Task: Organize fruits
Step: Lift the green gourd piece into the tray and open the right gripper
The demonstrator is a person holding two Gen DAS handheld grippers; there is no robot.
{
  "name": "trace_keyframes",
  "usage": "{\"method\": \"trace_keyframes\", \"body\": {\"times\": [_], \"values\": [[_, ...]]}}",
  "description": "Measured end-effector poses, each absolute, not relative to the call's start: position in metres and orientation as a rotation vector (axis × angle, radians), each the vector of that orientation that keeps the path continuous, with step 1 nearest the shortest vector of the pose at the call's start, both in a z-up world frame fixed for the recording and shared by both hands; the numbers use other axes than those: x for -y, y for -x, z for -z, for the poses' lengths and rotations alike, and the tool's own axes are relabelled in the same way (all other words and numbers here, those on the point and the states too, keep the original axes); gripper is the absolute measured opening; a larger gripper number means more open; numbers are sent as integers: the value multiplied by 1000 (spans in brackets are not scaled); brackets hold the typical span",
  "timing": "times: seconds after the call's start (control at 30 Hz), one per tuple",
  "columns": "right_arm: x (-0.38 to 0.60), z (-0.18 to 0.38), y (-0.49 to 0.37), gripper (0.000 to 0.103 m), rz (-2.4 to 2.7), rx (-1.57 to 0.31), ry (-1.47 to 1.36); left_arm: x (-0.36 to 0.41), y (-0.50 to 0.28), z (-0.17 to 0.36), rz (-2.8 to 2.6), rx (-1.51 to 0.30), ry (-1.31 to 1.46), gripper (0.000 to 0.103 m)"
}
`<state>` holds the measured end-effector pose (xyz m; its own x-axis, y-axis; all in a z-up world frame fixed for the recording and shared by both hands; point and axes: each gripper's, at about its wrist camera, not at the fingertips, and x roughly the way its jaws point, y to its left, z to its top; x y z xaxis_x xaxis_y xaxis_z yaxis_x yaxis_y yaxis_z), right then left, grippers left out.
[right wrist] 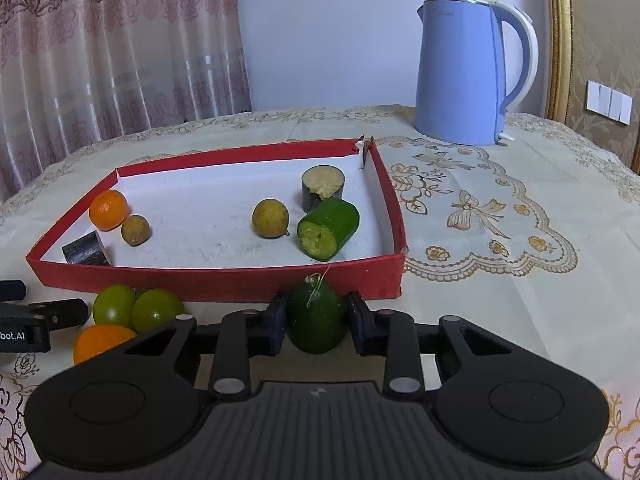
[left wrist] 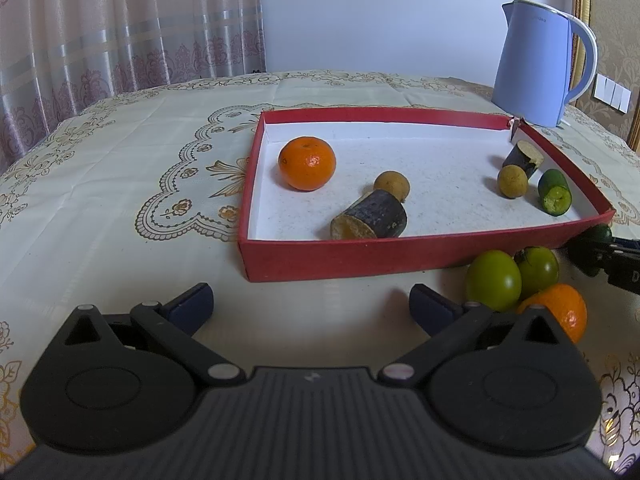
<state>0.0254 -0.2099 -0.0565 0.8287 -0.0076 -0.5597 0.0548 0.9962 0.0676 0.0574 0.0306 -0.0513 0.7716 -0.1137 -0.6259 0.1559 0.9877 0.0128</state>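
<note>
A red tray (left wrist: 400,256) (right wrist: 224,280) holds an orange (left wrist: 307,164) (right wrist: 108,209), two brown longans (left wrist: 392,186) (right wrist: 270,218), two dark sugarcane pieces (left wrist: 370,220) (right wrist: 323,189) and a green cucumber piece (left wrist: 555,192) (right wrist: 329,230). My right gripper (right wrist: 316,322) is shut on a dark green fruit (right wrist: 316,320) just in front of the tray's near wall. My left gripper (left wrist: 311,310) is open and empty in front of the tray. Two green fruits (left wrist: 494,280) (right wrist: 157,310) and an orange (left wrist: 560,314) (right wrist: 102,342) lie on the cloth beside it.
A blue electric kettle (left wrist: 538,64) (right wrist: 466,76) stands behind the tray's far right corner. A patterned cream tablecloth (left wrist: 120,184) (right wrist: 500,240) covers the table. Curtains hang behind on the left.
</note>
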Motion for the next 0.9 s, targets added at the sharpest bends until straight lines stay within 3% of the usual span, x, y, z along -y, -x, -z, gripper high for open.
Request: {"method": "trace_keyframes", "body": {"times": [0.57,0.9], "values": [[222,29,3,31,73,-498,-51,-31,-58,51,146,-673,-67,103],[197,11,-44,31,-28,-483,-6,-31,-58,52,146,-673,-66,103]]}}
